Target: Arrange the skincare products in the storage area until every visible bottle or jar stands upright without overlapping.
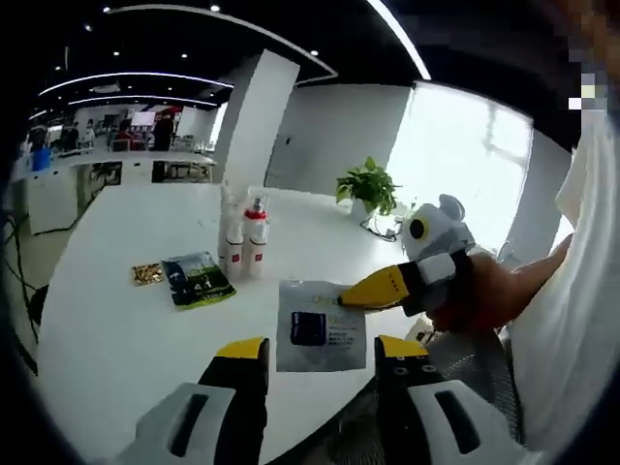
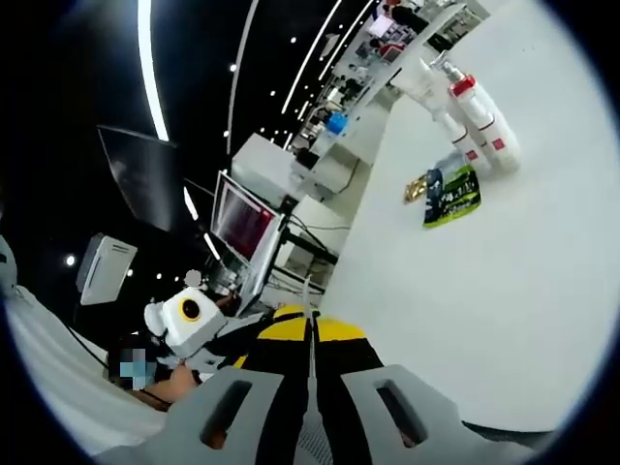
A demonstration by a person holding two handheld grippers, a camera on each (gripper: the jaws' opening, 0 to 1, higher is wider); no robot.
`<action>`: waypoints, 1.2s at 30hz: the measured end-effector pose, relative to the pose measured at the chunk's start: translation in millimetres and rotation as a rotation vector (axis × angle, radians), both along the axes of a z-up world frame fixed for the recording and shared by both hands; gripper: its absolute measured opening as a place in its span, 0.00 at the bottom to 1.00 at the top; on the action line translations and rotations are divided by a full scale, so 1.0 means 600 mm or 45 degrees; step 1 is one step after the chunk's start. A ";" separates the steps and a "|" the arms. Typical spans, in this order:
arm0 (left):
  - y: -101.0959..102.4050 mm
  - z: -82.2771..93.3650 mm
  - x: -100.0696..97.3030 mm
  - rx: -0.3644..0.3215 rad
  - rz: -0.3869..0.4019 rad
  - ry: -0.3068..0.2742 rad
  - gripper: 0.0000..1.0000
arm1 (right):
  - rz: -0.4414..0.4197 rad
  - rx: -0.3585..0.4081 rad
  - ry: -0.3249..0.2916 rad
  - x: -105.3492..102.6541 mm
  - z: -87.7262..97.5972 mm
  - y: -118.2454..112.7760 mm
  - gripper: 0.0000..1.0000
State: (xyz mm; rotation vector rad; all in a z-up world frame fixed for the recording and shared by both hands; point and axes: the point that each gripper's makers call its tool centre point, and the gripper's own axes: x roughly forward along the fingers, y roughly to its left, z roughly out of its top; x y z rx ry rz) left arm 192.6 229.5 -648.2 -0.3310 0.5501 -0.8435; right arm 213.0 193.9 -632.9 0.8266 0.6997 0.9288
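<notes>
The grey sachet [image 1: 321,326] lies flat at the near edge of the white tabletop [image 1: 126,329], just ahead of the left tool [image 1: 320,360], whose yellow-tipped jaws stand apart with nothing between them. The right tool [image 1: 373,287] reaches in from the side and its closed tip pinches the sachet's far corner; in the right gripper view that tool [image 2: 310,334] has its jaws pressed together on a thin white edge, which I take for the same sachet. So the right hand is the one in charge here.

Beyond the sachet stand the red-capped bottles [image 1: 243,232], upright and touching one another. Just beside them lie a green packet [image 1: 198,279] and a small gold packet [image 1: 147,274], both flat. How many bottles are in that cluster is hard to tell; the sachet's print is unreadable.
</notes>
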 end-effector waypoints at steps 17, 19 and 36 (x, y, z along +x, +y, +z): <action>-0.013 0.023 -0.012 -0.324 -0.049 0.199 0.12 | 0.118 0.131 0.009 -0.020 0.023 0.020 0.00; -0.014 0.025 -0.015 -0.343 -0.061 0.217 0.08 | 0.122 0.130 0.003 -0.020 0.022 0.021 0.00; -0.015 0.047 -0.019 -0.566 -0.097 0.339 0.01 | 0.189 0.154 -0.122 -0.034 0.038 0.046 0.19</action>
